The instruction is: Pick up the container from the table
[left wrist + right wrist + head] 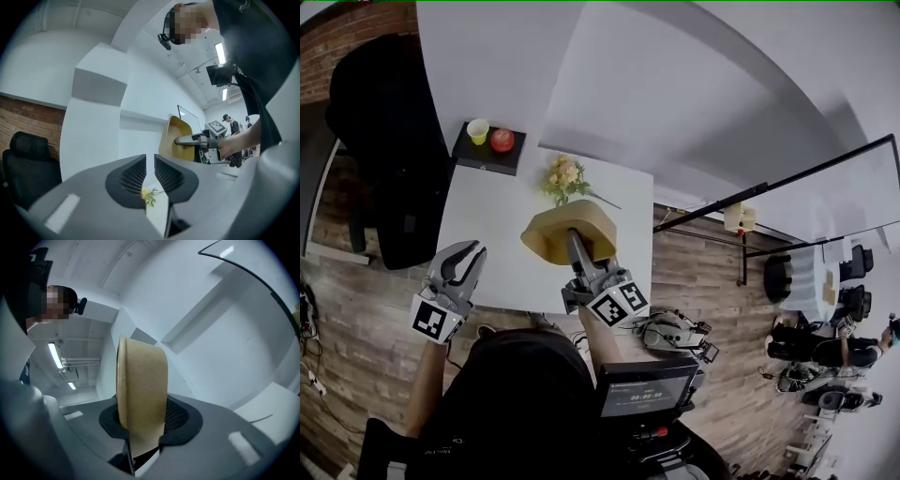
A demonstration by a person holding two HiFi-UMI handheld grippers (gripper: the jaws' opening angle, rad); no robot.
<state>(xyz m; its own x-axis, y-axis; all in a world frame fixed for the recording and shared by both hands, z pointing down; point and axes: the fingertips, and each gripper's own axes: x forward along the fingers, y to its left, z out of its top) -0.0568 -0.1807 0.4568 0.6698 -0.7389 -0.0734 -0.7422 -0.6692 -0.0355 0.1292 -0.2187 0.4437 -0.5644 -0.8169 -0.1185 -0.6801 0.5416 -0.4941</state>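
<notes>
1. Your right tongs (140,420) are clamped on one wall of the tan container (551,234). It hangs tipped on its side, just on your side of the flowers (563,177), and looks clear of the desk (487,225).
2. You're gripping one thin wall only, so it may pivot. Squeeze firmly, lift slowly and straight up, and steer away from the flowers.
3. Your left tongs (467,255) are empty, nearly together with a slit between them, left of the flowers and nearer you. Park them there.
</notes>
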